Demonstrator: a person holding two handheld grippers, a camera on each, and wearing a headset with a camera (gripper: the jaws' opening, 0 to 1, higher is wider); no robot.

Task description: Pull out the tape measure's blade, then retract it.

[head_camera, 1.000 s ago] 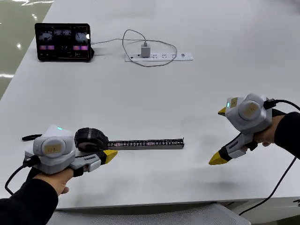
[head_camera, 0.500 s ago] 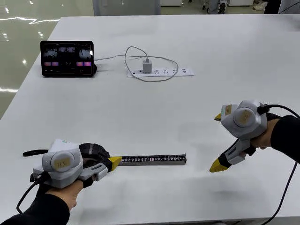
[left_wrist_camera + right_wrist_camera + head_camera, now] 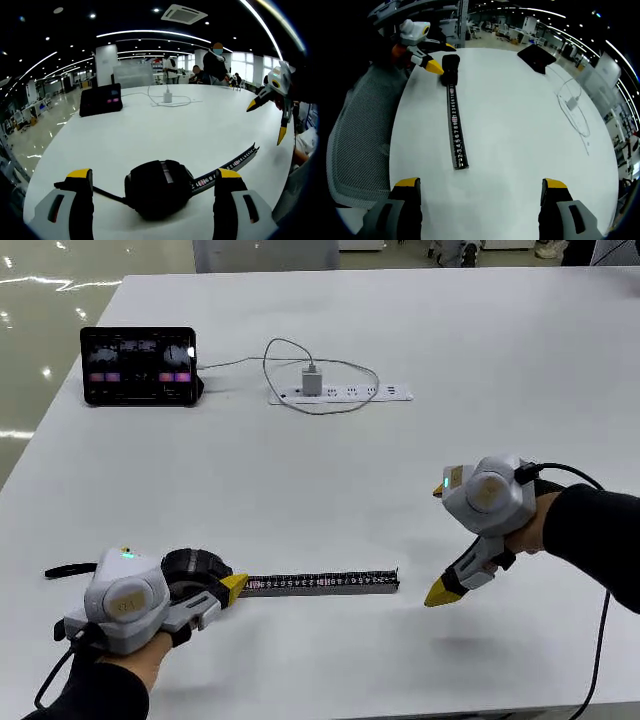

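The tape measure (image 3: 195,568) is seen lying on the white bench (image 3: 420,360) near its front left edge. Its blade (image 3: 320,583) is drawn out flat to the right, and a dark strap (image 3: 65,569) trails off to the left. The case is flanked by the jaws of the left tool (image 3: 154,176), which are held apart with gaps on both sides. The right tool (image 3: 438,542) is held spread wide, just beyond the blade's free end, with bare bench between them. At the far side a tablet (image 3: 138,365) is propped beside a power strip (image 3: 340,393) with a charger (image 3: 312,383) and looped cable (image 3: 345,365), well apart from the work. Compared with half a second ago, the right tool has been brought closer to the blade's end; the blade's length appears unchanged.
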